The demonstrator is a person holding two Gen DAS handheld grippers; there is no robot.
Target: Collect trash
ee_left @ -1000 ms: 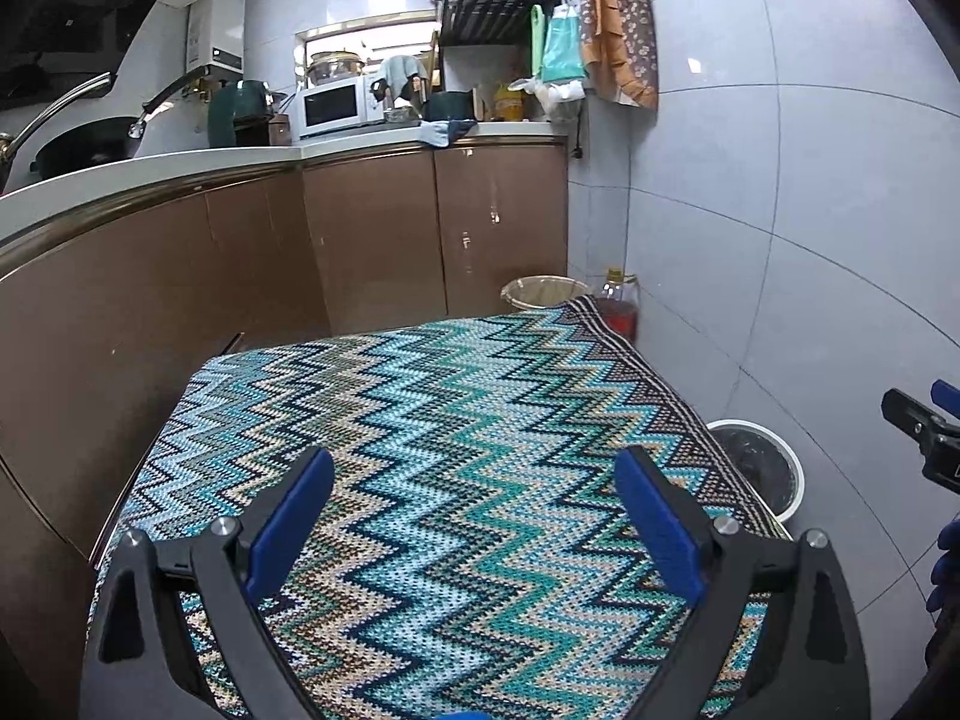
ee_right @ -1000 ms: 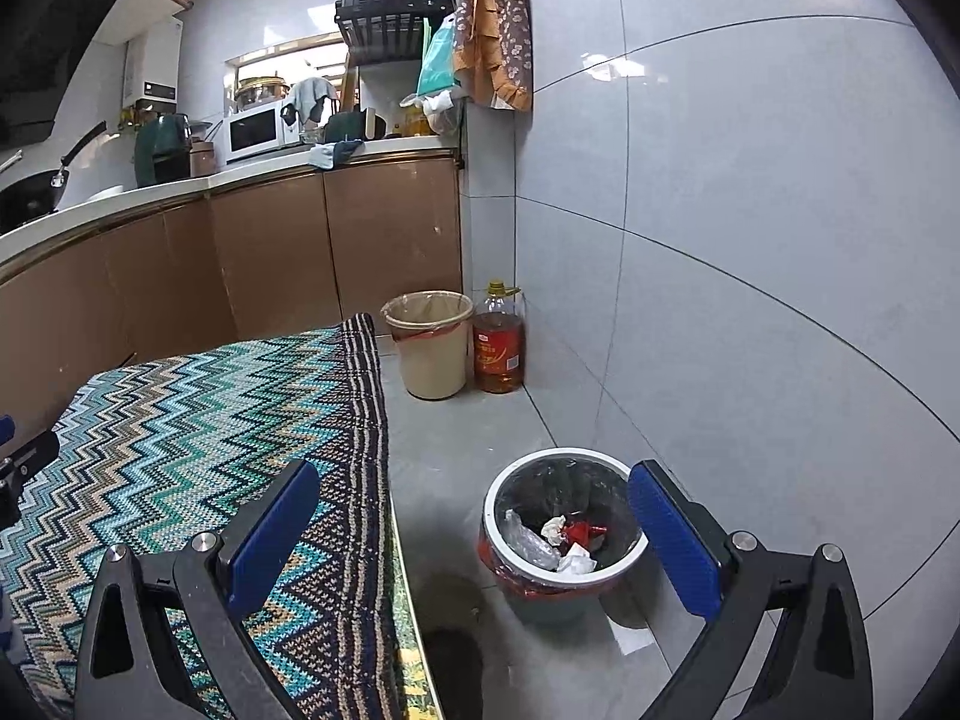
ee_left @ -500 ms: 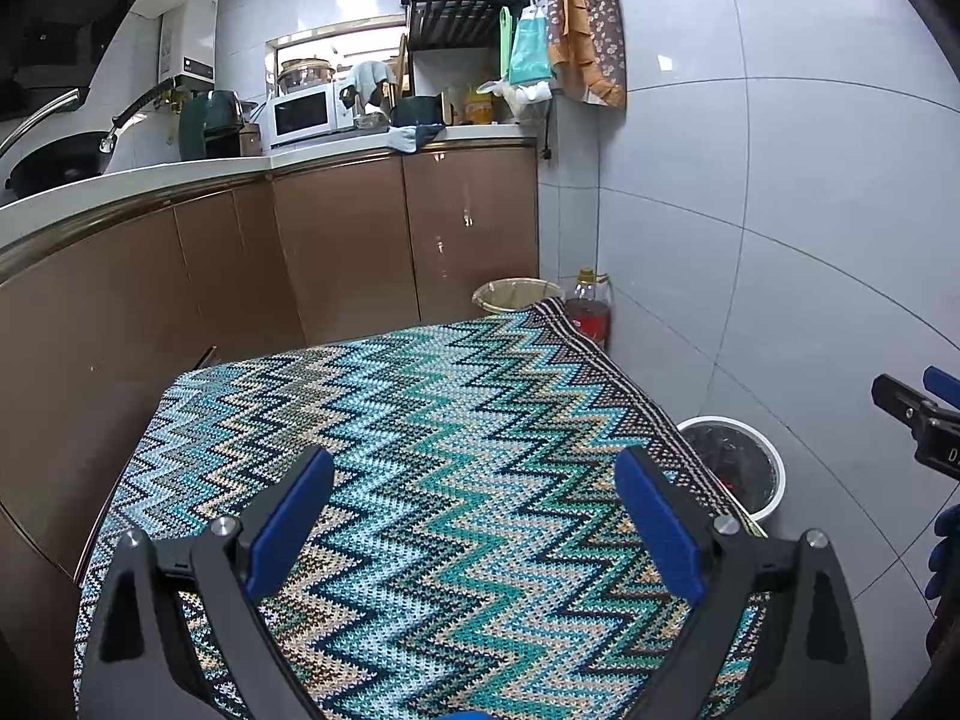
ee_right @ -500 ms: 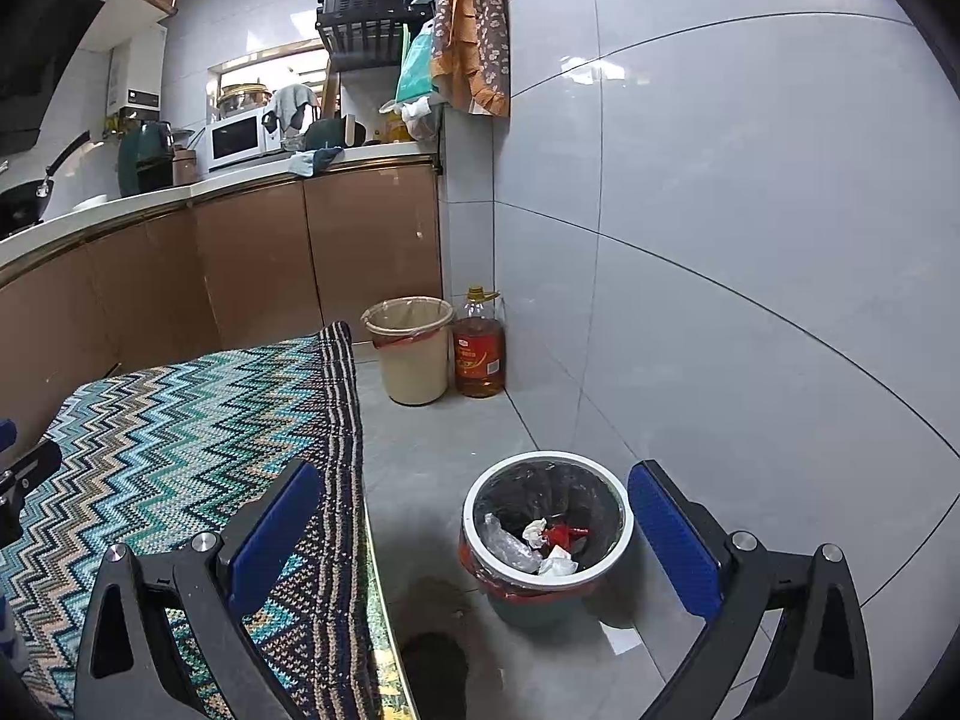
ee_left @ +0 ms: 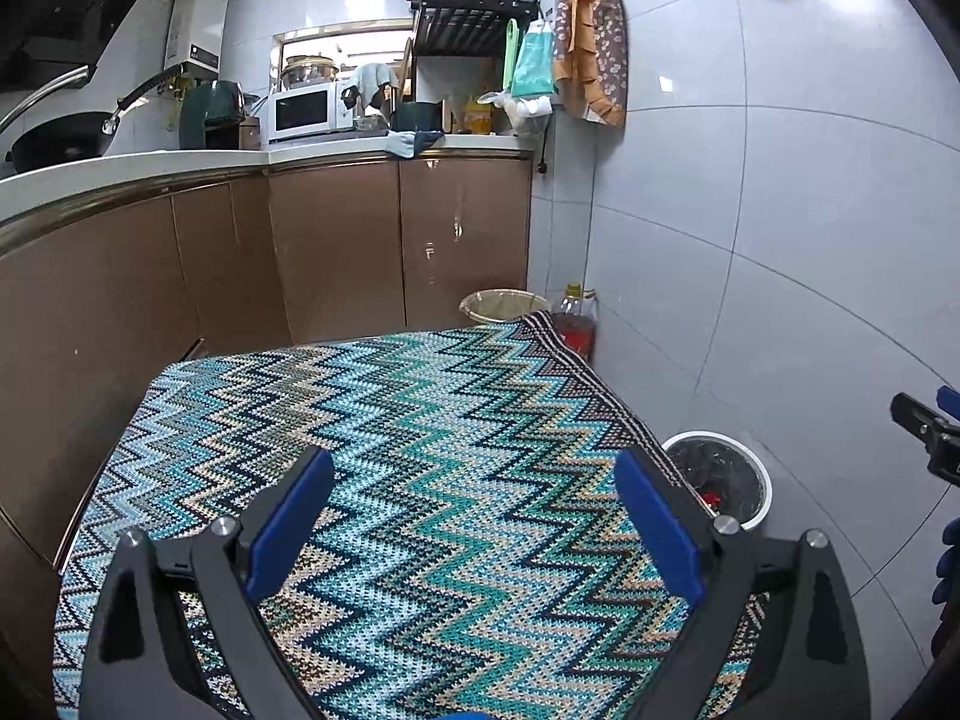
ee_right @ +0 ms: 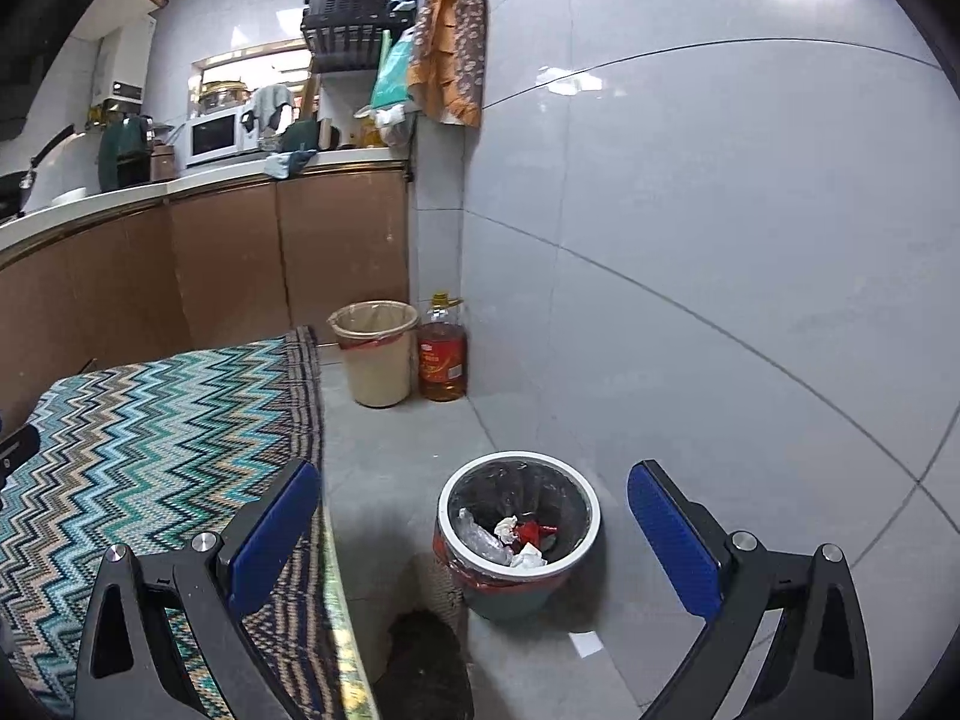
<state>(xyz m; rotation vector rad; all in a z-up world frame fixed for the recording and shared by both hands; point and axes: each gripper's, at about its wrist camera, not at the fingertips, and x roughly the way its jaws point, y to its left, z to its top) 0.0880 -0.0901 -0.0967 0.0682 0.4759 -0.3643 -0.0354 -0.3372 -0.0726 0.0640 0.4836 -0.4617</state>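
Beside the table: bin, trash inside. Left gripper and right gripper: jaws apart, empty. Advice: scan the cloth before retiring.

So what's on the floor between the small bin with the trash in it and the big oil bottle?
Nothing. In the right wrist view, the floor between the small trash bin and the oil bottle is bare grey tile.
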